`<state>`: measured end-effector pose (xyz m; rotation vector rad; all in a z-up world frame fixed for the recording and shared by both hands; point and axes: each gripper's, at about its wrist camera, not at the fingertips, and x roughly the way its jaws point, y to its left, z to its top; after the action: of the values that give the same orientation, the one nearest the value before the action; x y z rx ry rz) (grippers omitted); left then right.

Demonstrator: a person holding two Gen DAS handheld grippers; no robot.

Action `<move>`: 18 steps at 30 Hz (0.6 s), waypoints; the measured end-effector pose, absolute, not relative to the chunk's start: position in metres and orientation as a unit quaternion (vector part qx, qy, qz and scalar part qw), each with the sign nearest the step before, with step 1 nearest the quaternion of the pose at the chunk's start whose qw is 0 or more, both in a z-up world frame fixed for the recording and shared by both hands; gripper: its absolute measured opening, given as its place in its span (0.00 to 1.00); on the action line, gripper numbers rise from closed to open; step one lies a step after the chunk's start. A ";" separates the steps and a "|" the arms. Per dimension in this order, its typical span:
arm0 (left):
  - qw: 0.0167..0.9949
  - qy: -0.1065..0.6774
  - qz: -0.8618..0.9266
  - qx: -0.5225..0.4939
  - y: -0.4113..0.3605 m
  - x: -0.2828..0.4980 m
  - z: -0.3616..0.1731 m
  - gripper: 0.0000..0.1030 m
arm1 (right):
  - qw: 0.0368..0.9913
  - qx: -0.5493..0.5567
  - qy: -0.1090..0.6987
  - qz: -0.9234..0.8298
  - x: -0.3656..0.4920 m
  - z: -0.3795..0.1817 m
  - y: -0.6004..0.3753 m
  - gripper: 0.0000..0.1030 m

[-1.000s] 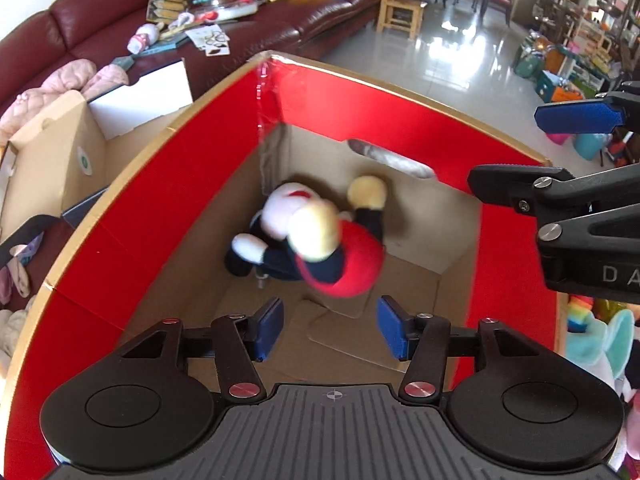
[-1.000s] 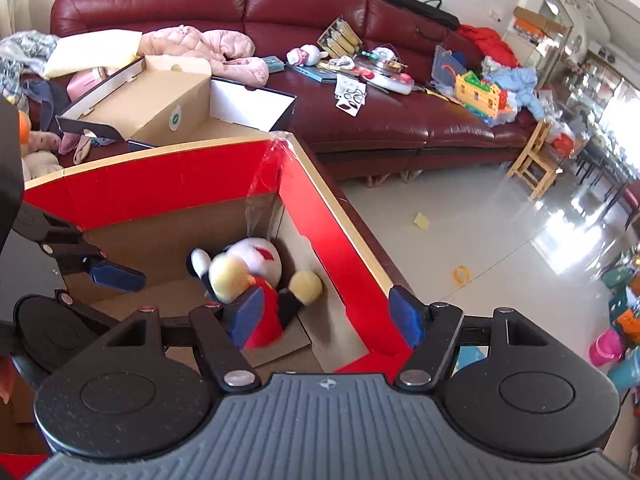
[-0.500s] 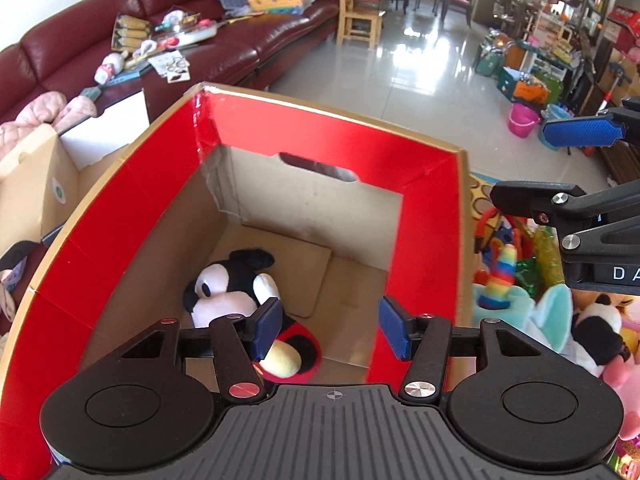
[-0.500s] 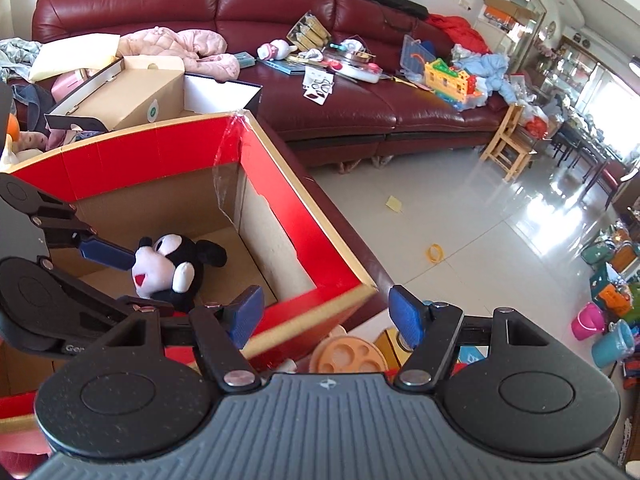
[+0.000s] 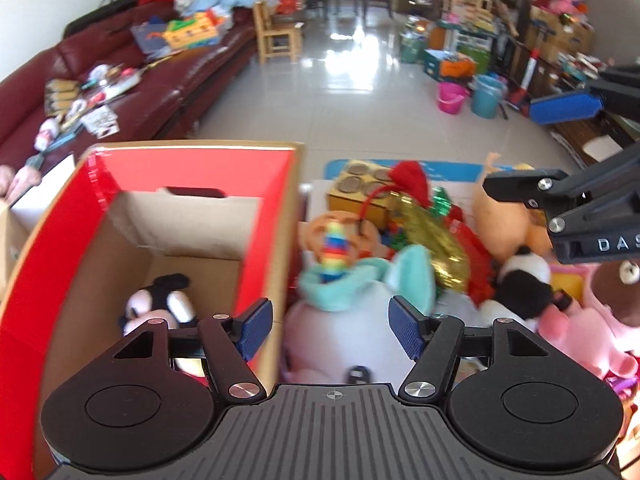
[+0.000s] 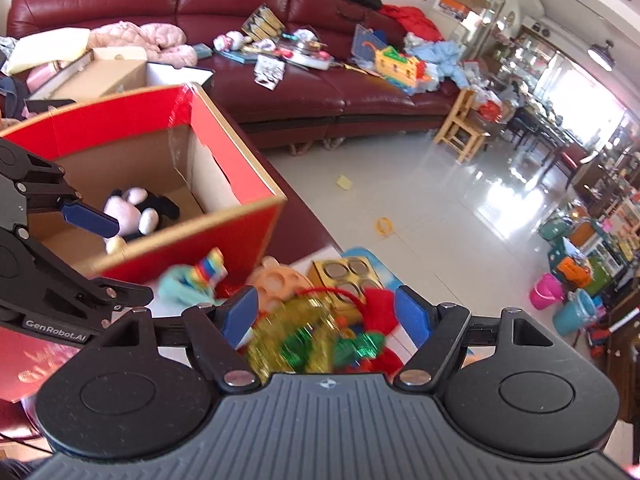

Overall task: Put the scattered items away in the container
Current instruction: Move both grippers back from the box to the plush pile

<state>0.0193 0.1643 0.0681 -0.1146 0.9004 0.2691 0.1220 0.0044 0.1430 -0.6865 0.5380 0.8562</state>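
We have both grippers clear of the red-sided cardboard box (image 5: 192, 208) and over the heap of toys just beside it, so the step in hand is picking the next item. The black-and-white mouse plush (image 5: 160, 304) already lies on the box floor, near the wall closest to the heap. Our left gripper (image 5: 331, 326) has just been widening its jaws; its blue pads stand apart with nothing pressed between them, and below the gap sits the pale grey plush with mint-green ears (image 5: 360, 304). Our right gripper (image 6: 326, 314) has likewise just been opening and holds nothing; beneath it lies a blurred bundle of gold and green tinsel with red fabric (image 6: 316, 340). We judge the grey plush the sensible target for the left claw, since it sits on top and nearest the box. To do it well, we should come down with the pads either side of the body or head, not an ear, so the toy does not swing or slip. The rainbow-striped stacking toy (image 5: 333, 252) rests against it and may tumble as we lift, so a slow, straight rise suits. We should keep the 2 grippers apart, working 1 item each, and carry over the box rim, not against it.
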 end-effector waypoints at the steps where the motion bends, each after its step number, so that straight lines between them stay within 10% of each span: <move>1: 0.890 0.437 0.119 -0.049 0.156 0.023 0.066 0.75 | 0.824 -0.321 0.254 0.391 0.123 0.141 -0.004 0.82; 18: 0.883 0.466 0.058 0.003 0.073 0.047 0.035 0.81 | 0.840 -0.276 0.313 0.348 0.118 0.103 -0.080 0.84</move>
<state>0.0470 0.0732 0.0350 0.0070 0.9693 0.1216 0.1182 -0.0804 0.1033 -0.5836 0.6612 0.7354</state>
